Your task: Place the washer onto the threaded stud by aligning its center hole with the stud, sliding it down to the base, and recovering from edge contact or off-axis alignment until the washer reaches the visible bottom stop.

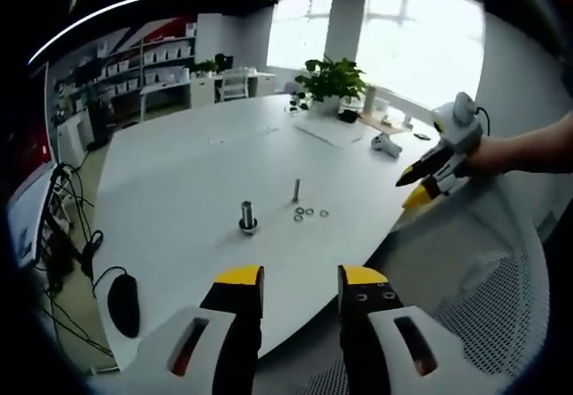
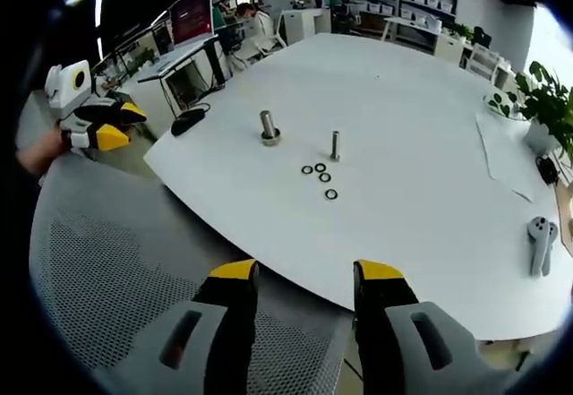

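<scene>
- The left gripper (image 1: 300, 287) is held off the near edge of the table, jaws apart with nothing between them; seen from the other side (image 2: 112, 122), it hovers beside the mesh chair back.
- The right gripper (image 2: 304, 283) is likewise spread and bare, above the chair (image 2: 107, 261); in the left gripper view (image 1: 416, 189) it points at the table's edge.
- The white table (image 2: 412, 126) carries everything.
- A plant (image 1: 333, 80) stands at the far side.
- A controller (image 2: 540, 238) lies near the rim.
- A thick bolt (image 2: 269, 127) stands upright.
- The thin stud (image 2: 335, 145) stands beside it, bare.
- Four washers (image 2: 320, 178) lie flat just beside the stud, none on it.
</scene>
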